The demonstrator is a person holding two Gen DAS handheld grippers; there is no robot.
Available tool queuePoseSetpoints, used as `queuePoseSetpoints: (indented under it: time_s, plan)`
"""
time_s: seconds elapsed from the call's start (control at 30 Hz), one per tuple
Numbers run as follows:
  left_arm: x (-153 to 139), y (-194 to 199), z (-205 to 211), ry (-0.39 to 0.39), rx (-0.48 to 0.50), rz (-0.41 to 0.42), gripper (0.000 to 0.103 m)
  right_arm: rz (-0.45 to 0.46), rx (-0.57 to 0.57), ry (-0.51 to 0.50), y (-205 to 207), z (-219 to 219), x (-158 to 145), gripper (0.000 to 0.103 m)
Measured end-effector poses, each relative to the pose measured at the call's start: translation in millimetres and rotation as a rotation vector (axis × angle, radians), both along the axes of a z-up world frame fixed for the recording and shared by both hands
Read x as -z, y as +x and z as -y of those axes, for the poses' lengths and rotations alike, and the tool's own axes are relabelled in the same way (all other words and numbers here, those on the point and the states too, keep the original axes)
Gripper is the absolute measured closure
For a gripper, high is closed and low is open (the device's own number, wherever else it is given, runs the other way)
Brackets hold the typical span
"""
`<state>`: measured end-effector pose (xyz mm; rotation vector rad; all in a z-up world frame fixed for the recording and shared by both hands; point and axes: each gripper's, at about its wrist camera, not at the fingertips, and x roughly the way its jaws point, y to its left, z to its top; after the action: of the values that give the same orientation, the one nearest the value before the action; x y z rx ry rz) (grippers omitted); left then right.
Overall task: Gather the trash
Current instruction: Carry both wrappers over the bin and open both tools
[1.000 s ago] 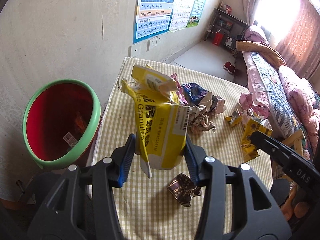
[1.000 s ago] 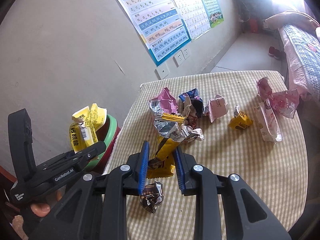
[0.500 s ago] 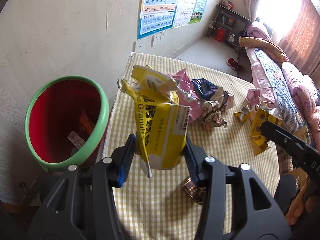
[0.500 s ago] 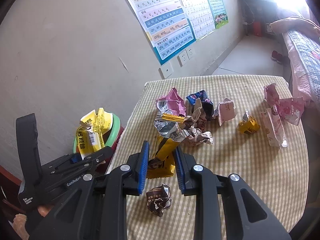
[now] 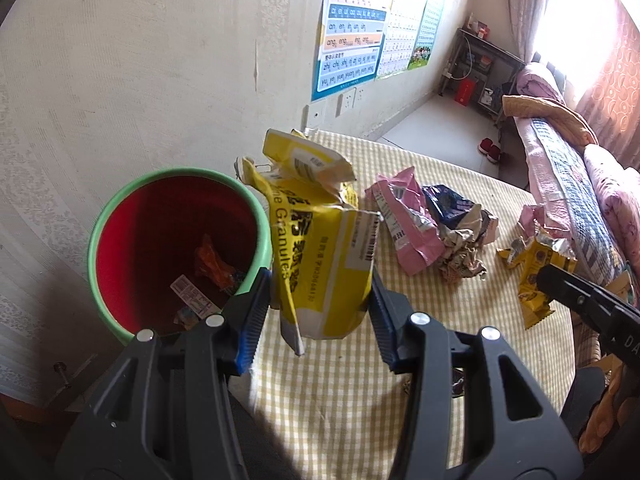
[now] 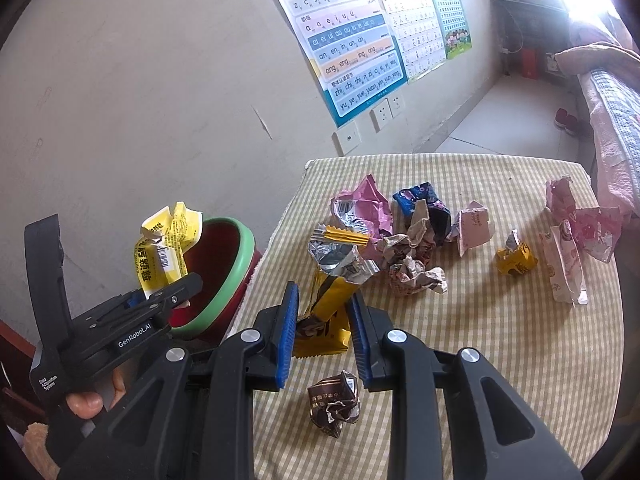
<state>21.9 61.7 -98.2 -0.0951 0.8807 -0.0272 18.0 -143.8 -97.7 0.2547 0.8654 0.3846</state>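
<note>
Left gripper (image 5: 320, 312) raised, clamped on crumpled yellow bag (image 5: 320, 256), bag upright, torn top flared, black lettering and barcode showing; it hangs beside green rim of red bin (image 5: 176, 248), over edge of checked surface (image 5: 352, 400). Right gripper (image 6: 322, 332) low over surface, pinching yellow-brown wrapper (image 6: 326, 320), foil end splayed upward. Brown crumpled wrapper (image 6: 334, 404) lies loose just below its fingers. Bin holds few scraps.
</note>
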Motion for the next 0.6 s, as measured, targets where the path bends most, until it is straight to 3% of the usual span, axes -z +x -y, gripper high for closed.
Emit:
queuePoseSetpoints:
  time_s: [0.6]
  plan:
    - [14, -3, -66, -0.052, -0.127, -0.017, 0.057, -0.054, -0.188, -0.019, 33, -91, 8, 0.077]
